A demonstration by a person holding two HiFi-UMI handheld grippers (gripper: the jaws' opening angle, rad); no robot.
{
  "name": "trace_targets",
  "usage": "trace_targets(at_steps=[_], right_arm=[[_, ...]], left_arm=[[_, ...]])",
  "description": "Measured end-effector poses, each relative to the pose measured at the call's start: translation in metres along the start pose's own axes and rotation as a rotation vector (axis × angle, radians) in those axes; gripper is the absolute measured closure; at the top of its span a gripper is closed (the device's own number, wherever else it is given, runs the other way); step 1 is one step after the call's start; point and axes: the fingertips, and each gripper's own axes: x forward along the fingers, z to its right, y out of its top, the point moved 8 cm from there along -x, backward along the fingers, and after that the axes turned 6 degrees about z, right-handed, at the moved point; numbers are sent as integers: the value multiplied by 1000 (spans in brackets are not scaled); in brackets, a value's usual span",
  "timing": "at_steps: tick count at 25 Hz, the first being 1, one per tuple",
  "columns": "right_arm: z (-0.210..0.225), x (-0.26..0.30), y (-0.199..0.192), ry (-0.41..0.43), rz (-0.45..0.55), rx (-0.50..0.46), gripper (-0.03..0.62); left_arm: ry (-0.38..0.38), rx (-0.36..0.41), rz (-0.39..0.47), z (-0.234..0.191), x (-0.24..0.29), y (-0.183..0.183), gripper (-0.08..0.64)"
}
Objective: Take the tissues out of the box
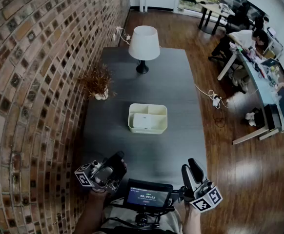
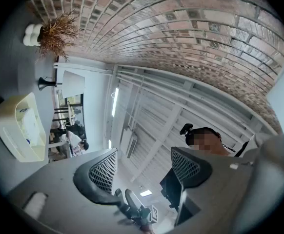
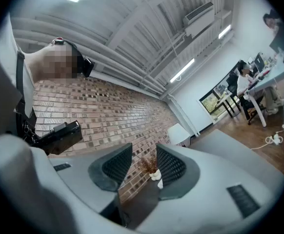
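A cream tissue box [image 1: 148,118] lies in the middle of the dark grey table [image 1: 181,150], with white tissues [image 1: 144,121] showing in its open top. Both grippers hover at the near table edge, well short of the box. My left gripper [image 1: 116,160] is tilted up towards the ceiling; its jaws stand apart with nothing between them [image 2: 144,172], and the box [image 2: 20,126] shows at that view's left edge. My right gripper [image 1: 192,169] also points upward, its jaws [image 3: 144,167] a little apart and empty.
A white-shaded lamp [image 1: 143,45] stands at the table's far end and a dried plant in a white pot [image 1: 99,84] by the brick wall [image 1: 34,82] on the left. A small screen device [image 1: 147,195] sits between the grippers. A desk with seated people [image 1: 256,57] is at the right.
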Motion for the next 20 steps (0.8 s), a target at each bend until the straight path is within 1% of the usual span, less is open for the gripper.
trace_targets(at_steps=[3, 5, 8, 10, 13, 15, 17, 19, 20], right_arm=[[1, -1, 1, -1, 0, 1, 439], [1, -1, 1, -1, 0, 2, 439], [2, -1, 1, 0, 2, 5, 439], [2, -2, 0, -1, 1, 6, 439], [2, -3, 0, -2, 2, 7, 439], [3, -5, 0, -3, 6, 7, 439], [4, -8, 0, -6, 10, 9, 439], [5, -11, -1, -12, 14, 11, 439], [5, -12, -2, -16, 15, 13, 439]], left_arm=[[31, 8, -34, -4, 1, -5, 229], [67, 13, -57, -8, 2, -8, 229], [149, 32, -102, -17, 3, -10, 229], [215, 74, -160, -24, 5, -10, 229], [337, 190, -302, -38, 10, -7, 229], [460, 292, -407, -53, 13, 0, 229], [604, 404, -505, -71, 16, 10, 222], [733, 525, -605, -91, 21, 21, 139], [787, 583, -654, -100, 24, 25, 52]])
